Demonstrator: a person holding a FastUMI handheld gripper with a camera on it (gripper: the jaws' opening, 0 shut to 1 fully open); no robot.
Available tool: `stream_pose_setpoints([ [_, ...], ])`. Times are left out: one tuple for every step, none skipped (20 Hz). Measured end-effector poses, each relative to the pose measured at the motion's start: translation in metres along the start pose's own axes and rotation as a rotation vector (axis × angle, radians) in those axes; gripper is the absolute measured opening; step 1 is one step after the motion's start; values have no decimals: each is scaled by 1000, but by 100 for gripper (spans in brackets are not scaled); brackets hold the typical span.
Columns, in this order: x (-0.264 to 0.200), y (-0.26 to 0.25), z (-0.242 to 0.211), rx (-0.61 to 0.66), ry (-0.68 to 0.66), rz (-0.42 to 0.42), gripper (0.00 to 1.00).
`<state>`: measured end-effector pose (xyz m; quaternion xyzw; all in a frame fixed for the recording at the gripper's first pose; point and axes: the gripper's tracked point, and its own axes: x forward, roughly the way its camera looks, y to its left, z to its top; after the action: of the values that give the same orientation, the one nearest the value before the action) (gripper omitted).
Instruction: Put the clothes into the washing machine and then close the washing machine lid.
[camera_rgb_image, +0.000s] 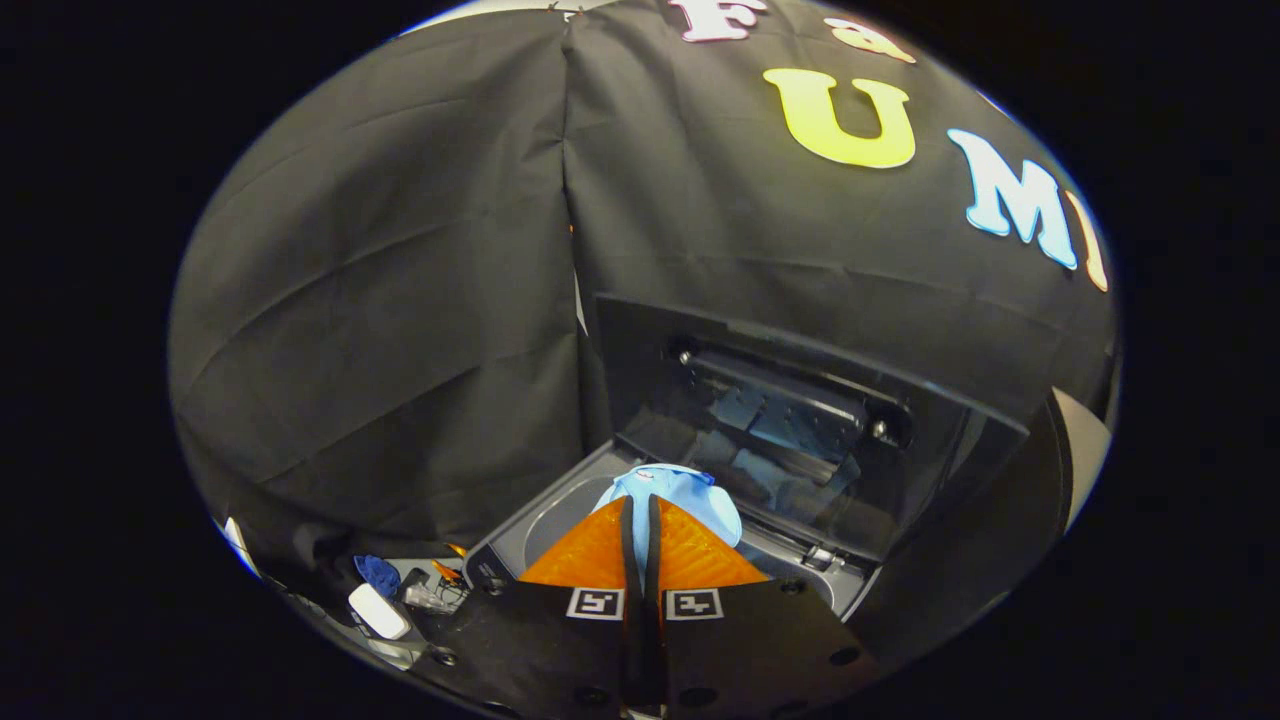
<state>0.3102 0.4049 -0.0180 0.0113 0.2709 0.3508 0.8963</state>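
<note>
The gripper (641, 515) hung right over the open top of the washing machine (520, 540), and its jaws were pressed almost together, a thin strip of light blue cloth caught in the narrow slit between them. That was the garment (690, 500), a light blue piece of clothing, bunched just ahead of and beyond the fingertips, above the round drum opening (560, 515). Both fingers (590, 555) squeezed on it.

Behind the garment the washing machine lid (790, 420) stood raised, tilted back toward the black cloth wall (380, 300), its dark glossy panel throwing back bluish reflections. A dark bar with a fastening at each end ran across the lid's upper part. The lid's hinge (822, 553) showed at the far rim of the opening, just beside the right finger.

Left of the machine and lower down lay a small clutter on a pale surface: a white rounded object (378, 611), a dark blue scrap (377, 573) just behind it, and some small bits with orange in them (447, 572), too small to identify. They sat apart from the drum opening.

No brand or readable writing showed on the machine. Two square black-and-white markers (596, 603) sat on the gripper body behind the fingers.

The grey rim of the machine framed the opening closely on the left, with the cloth wall hanging just beside it; open room lay between the fingertips and the raised lid.
</note>
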Motion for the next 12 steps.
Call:
stream_pose_setpoints([
  [1, 3, -6, 14, 8, -2, 1],
  [3, 3, -10, 28, 14, -8, 1],
  [6, -1, -16, 36, 21, -16, 1],
  [7, -5, -20, 44, 30, -22, 1],
  [9, -9, -26, 56, 42, -24, 1],
  [11, -11, -31, 64, 52, -28, 2],
  [13, -11, -39, 72, 67, -31, 2],
  [14, -11, -45, 77, 81, -30, 2],
  [15, -11, -52, 80, 97, -31, 2],
  [15, -14, -58, 83, 109, -35, 2],
  [17, -15, -66, 88, 120, -39, 1],
  [18, -16, -72, 95, 132, -42, 2],
])
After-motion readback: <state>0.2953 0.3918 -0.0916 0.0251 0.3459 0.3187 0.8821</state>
